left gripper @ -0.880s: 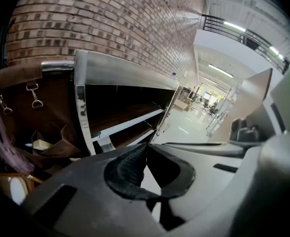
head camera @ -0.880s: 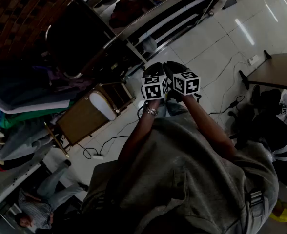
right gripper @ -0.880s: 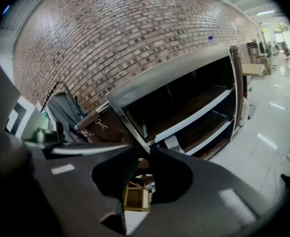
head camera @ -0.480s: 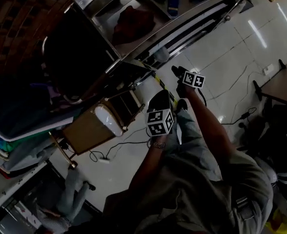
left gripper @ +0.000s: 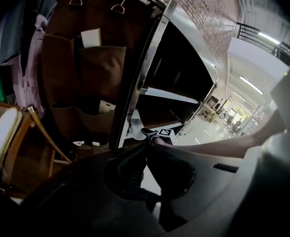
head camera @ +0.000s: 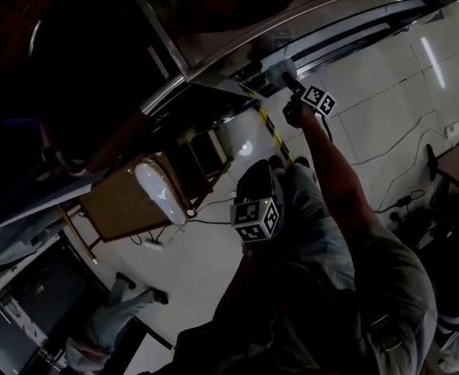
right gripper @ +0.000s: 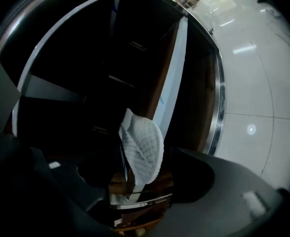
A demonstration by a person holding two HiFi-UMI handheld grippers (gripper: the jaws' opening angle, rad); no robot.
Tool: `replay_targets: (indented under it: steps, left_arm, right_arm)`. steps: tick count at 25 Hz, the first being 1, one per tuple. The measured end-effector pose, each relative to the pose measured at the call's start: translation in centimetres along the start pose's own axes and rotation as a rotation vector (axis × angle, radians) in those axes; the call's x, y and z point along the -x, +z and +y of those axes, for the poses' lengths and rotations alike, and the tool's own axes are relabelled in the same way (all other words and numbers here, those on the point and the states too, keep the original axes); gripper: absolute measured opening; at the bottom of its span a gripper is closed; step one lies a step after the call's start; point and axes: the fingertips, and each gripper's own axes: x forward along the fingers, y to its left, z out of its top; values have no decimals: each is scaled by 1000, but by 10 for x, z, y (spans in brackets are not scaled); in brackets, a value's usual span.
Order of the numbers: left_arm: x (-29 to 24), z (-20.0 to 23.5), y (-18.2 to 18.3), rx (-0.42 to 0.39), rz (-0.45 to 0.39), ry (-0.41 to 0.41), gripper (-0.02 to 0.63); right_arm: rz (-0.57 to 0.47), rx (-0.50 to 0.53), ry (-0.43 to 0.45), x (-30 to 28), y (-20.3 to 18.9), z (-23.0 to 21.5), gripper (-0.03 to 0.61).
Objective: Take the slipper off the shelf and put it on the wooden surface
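Observation:
In the right gripper view a white quilted slipper stands on edge on a dark shelf. My right gripper is open, one jaw on each side of the slipper, and neither pad visibly presses it. From the head view, the right gripper reaches up to the steel-edged shelf. My left gripper hangs lower, near the person's body. In its own view the left gripper is shut with nothing in it, pointing at the shelf and the right gripper.
A wooden stool stands on the white tiled floor at the left and bears another white slipper. Cables trail over the floor. A seated person is at the lower left. Clothes hang left of the shelf.
My right gripper has gone up and away from the body to the shelf. The left gripper has dropped lower and nearer the body. The two grippers, first side by side, are now apart.

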Motion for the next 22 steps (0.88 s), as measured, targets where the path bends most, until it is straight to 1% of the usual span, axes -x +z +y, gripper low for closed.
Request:
replay_targets:
  steps: [1, 2, 3, 4, 7, 9, 11, 14, 17, 19, 22]
  left_arm:
    - [-3, 6, -4, 0, -7, 7, 5]
    - [-6, 9, -7, -2, -14, 12, 5]
    - [-9, 11, -9, -5, -22, 14, 5]
    - [-12, 10, -9, -9, -29, 14, 5]
    - [-14, 3, -2, -25, -45, 3, 5]
    - [-6, -6, 6, -40, -41, -1, 5]
    - [11, -19, 19, -59, -35, 0, 5]
    - [48, -41, 47, -90, -28, 3, 5]
    - [80, -61, 78, -103, -27, 10, 5]
    - [89, -74, 93, -142, -35, 9, 5]
    - [91, -97, 95, -209, -22, 6, 5]
  right_arm:
    - [2, -10, 3, -8, -2, -4, 295]
    - [4, -19, 7, -13, -4, -8, 263]
    - [5, -26, 12, -16, -5, -10, 223]
    - [4, -32, 18, -18, -6, -11, 161]
    - [12, -26, 49, -12, -6, 1, 97]
    - [24, 15, 65, 7, -6, 20, 61]
    - [30, 81, 51, 40, -2, 44, 51]
    - [12, 222, -40, 116, 12, 86, 48]
    - [-7, 391, -194, 209, 25, 134, 48]
    - [-14, 495, -280, 271, 28, 169, 48]
    - [-14, 574, -324, 351, 16, 220, 48]
